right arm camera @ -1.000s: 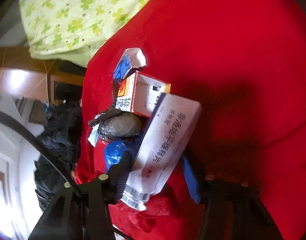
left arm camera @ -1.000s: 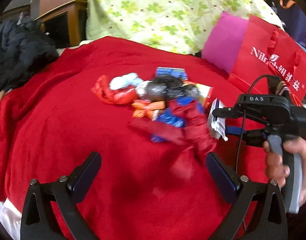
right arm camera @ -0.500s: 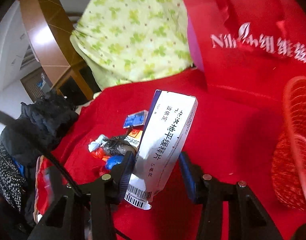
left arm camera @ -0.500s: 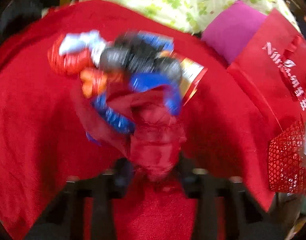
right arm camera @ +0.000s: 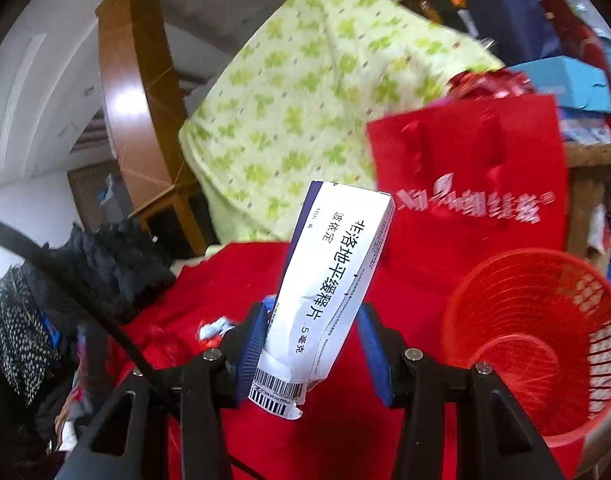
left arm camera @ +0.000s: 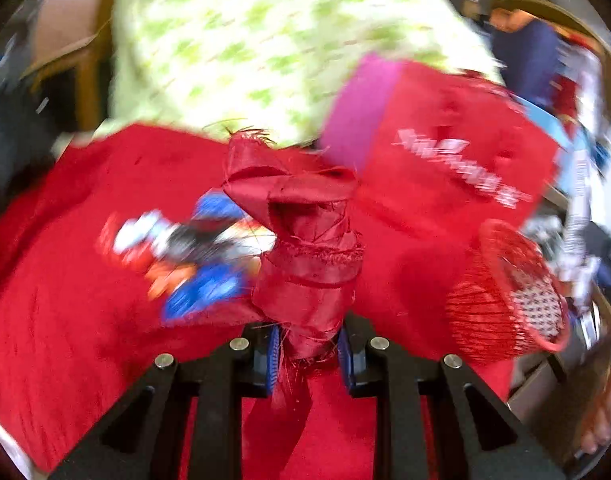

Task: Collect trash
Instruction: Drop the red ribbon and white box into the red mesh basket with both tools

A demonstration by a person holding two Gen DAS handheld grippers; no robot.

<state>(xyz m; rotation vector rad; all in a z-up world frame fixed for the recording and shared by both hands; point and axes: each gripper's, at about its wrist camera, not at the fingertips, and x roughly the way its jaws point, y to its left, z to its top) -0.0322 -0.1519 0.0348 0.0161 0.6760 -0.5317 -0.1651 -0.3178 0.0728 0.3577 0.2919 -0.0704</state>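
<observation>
Red blanket (right arm camera: pixel 233 276) covers the work surface, with a green-patterned quilt (right arm camera: pixel 305 92) and a red paper bag (right arm camera: pixel 473 184) behind it. A white medicine carton (right arm camera: pixel 329 292) is clamped upright between the pads of the right gripper (right arm camera: pixel 311 354); the red mesh basket (right arm camera: pixel 541 344) stands just to the right of that gripper, its mouth tilted toward the camera. In the blurred left-wrist view, a crumpled dark-red fabric scrap (left arm camera: pixel 305 240) is pinched by the left gripper (left arm camera: pixel 309 354), whose jaws are closed tightly on its lower end. The remaining wrappers (left arm camera: pixel 185 256) lie ahead and to the left of that gripper; the basket is seen to its right. For a clean deposit, the carton is best carried over the basket rim before the jaws are released, its long axis pointed into the opening so that it is not caught on the edge. The limp scrap is likely to trail, so it should be held clear of the wrappers and let go only once it hangs above the basket.
</observation>
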